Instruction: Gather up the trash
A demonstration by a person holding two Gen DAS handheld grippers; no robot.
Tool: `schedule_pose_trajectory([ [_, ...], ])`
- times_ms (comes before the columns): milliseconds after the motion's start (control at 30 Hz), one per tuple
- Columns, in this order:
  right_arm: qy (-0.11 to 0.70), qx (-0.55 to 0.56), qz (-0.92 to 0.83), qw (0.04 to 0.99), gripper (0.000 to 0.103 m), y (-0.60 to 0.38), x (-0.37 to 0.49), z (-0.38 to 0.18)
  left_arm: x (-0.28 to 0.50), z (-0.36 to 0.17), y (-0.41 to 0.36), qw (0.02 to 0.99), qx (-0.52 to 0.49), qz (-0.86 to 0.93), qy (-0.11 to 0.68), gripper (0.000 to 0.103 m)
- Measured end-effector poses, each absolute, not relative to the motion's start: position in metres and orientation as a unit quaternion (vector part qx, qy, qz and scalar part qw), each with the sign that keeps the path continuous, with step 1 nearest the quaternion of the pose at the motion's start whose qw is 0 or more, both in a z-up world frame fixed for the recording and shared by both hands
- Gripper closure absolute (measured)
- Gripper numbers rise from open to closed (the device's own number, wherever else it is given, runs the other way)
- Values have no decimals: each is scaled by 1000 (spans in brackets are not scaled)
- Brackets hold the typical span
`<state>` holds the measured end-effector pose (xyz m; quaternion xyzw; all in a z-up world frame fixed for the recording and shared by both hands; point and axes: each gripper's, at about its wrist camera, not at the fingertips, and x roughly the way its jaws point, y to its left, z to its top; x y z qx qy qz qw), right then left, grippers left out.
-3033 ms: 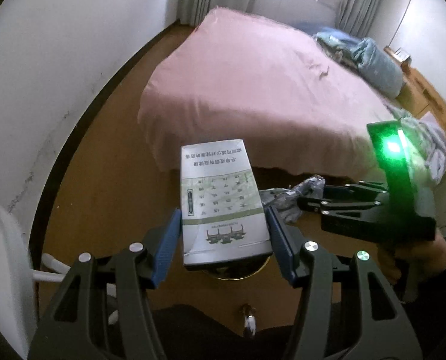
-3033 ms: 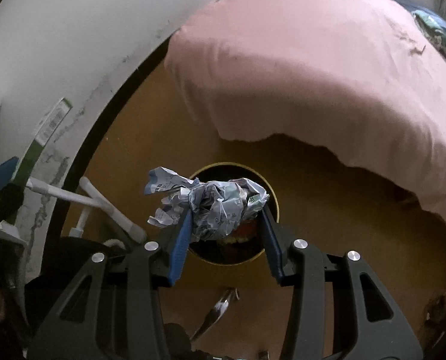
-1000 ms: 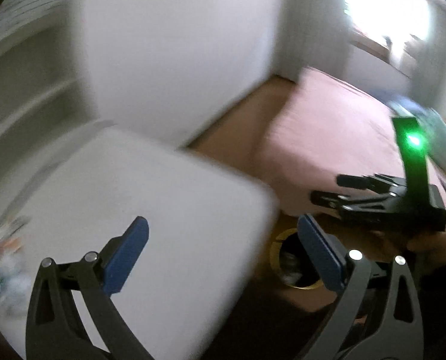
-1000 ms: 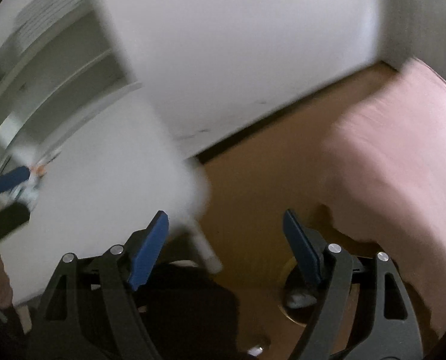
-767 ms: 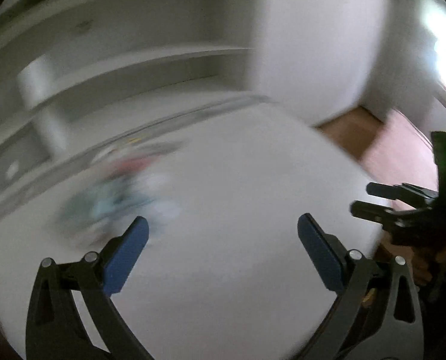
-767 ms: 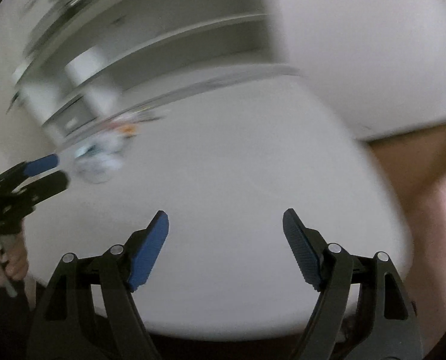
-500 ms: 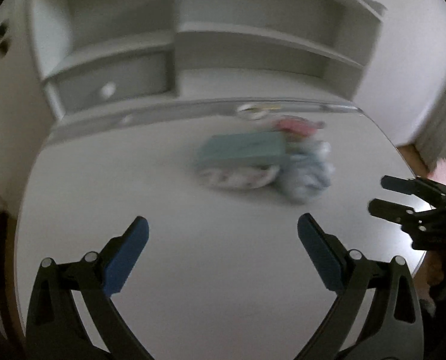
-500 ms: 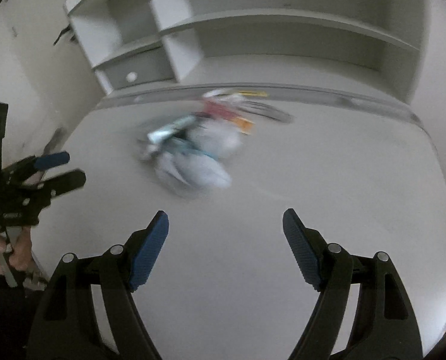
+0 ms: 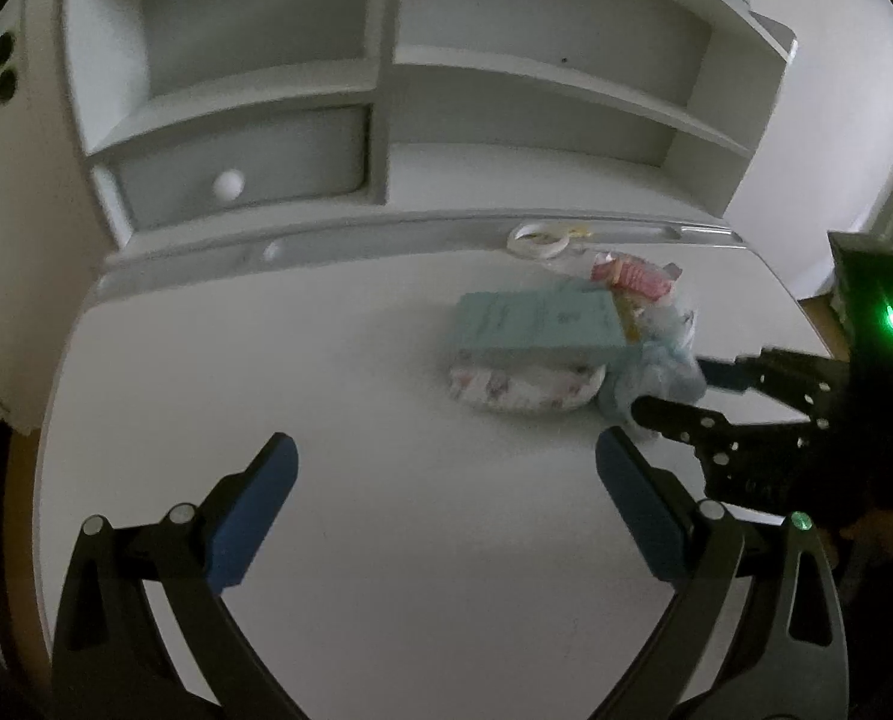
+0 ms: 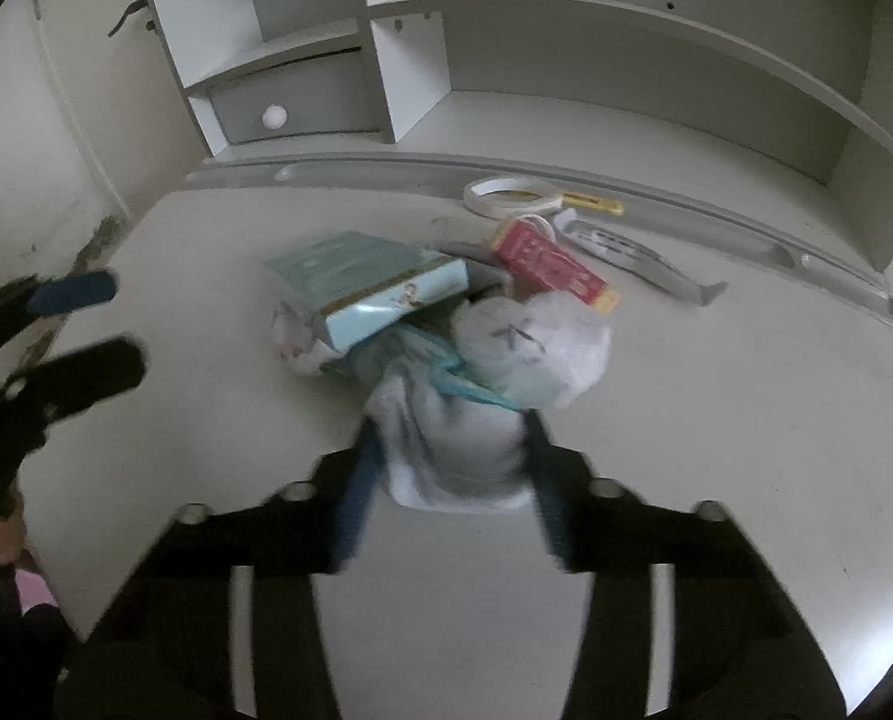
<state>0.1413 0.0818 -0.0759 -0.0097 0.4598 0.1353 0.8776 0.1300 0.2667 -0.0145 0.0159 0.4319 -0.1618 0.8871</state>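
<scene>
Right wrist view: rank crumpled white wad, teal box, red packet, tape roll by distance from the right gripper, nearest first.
1. Crumpled white paper wad, between the fingers of the right gripper.
2. Flat teal cardboard box, ahead and left, atop the pile.
3. Red rectangular packet, ahead and right; close call with the box.
4. White tape roll, farthest, by the desk's back ledge.
</scene>
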Motion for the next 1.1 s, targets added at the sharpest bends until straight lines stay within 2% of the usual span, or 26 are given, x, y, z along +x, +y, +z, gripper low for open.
schedule_pose_trajectory([
  [33, 459, -4, 138, 878, 78, 77, 137, -74, 134, -14, 261, 888, 20, -166, 429, 7],
  [133, 459, 7, 142, 877, 83, 62, 119, -70, 143, -13, 245, 885, 37, -182, 427, 7],
  [600, 462, 46, 123, 877, 83, 8, 67, -70, 163, -32, 168, 868, 161, -198, 426, 7],
  [700, 461, 48, 123, 878, 83, 7, 66, -70, 166, -31, 168, 873, 172, -186, 417, 14],
  [800, 460, 48, 125, 878, 83, 8, 64, -69, 174, -32, 169, 870, 175, -187, 420, 27],
  [867, 460, 49, 126, 878, 83, 8, 63, -69, 179, -31, 169, 868, 179, -191, 422, 44],
  [1033, 460, 50, 126, 878, 83, 8, 65, -69, 191, -29, 169, 863, 210, -192, 418, 60],
  [1100, 460, 50, 127, 877, 83, 8, 65, -69, 199, -28, 173, 858, 212, -197, 423, 60],
])
